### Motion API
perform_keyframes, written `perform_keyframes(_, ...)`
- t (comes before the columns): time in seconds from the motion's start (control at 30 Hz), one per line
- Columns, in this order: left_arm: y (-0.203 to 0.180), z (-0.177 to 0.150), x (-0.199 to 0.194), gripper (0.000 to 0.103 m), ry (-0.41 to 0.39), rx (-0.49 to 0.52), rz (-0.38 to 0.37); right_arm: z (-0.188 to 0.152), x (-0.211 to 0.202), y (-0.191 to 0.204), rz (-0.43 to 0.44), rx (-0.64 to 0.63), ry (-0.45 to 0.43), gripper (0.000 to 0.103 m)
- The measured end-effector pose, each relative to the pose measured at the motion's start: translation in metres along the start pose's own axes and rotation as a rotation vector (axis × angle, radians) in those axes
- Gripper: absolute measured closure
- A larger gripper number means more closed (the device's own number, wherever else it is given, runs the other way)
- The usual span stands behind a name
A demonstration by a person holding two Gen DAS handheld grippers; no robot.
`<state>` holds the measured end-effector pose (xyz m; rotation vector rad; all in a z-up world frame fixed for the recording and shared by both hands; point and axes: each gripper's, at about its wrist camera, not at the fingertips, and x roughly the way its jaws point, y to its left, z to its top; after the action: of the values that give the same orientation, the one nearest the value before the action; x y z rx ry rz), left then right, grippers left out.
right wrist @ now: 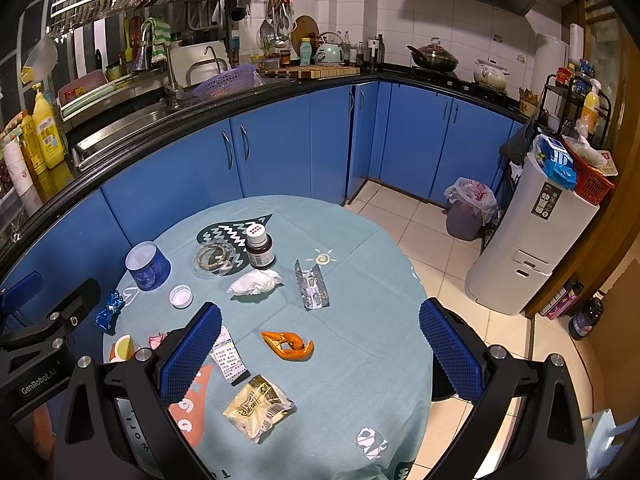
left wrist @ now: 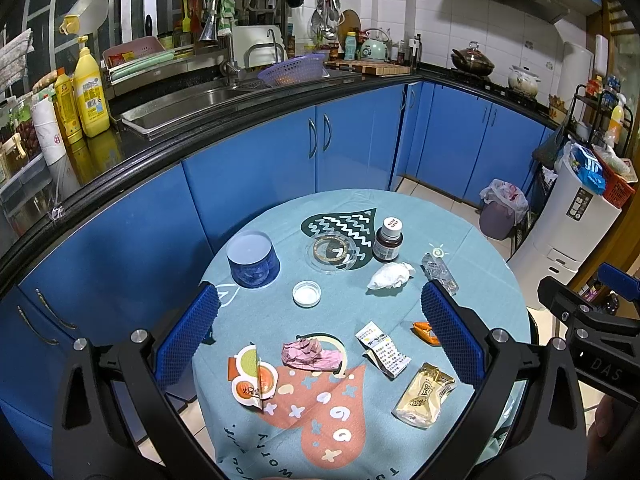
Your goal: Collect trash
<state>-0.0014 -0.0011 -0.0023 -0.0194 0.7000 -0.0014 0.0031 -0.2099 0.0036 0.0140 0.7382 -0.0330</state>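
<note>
Grippers both hang above the near edge of a round table (right wrist: 360, 236) covered in a teal printed cloth. Left gripper (left wrist: 320, 328): blue pads spread wide, nothing between them. Right gripper (right wrist: 320, 344): same, jaws wide apart and empty; its body shows at the right edge of the left wrist view with "DAS" readable on it, and the left gripper's body in the right wrist view reads "GenRobot.AI".

Nearest litter: gold snack packet (right wrist: 258, 406) at the near right, printed characters too small to read. Just beyond it a folded printed leaflet (left wrist: 382, 350), an orange peel (right wrist: 288, 345), a crumpled pink wrapper (left wrist: 310, 354) and a torn round foil lid (left wrist: 252, 378) at near left. A blue candy wrapper (right wrist: 110, 310) lies at the left rim.

Mid-table: small white cap (left wrist: 307, 293), crumpled white tissue (left wrist: 390, 275), used blister pack (right wrist: 311, 285). The table's right half is bare cloth, open for moving.

Far side: blue tub (left wrist: 253, 258), clear glass dish (left wrist: 331, 251), brown bottle with white cap (left wrist: 388, 240); its label is unreadable.

Beyond the table, clear tiled floor leads to a lined trash bin (right wrist: 468, 210) against blue cabinets (right wrist: 280, 148); a white appliance (right wrist: 528, 240) stands to its right.
</note>
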Motion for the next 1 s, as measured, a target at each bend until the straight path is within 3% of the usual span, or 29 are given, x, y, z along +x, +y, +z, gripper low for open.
perform_keyframes(1.0, -0.0012, 0.0056, -0.0059, 0.003, -0.009, 0.0, -0.002, 0.001, -0.0021, 0.0028, 0.001, -0.003, -0.007, 0.006)
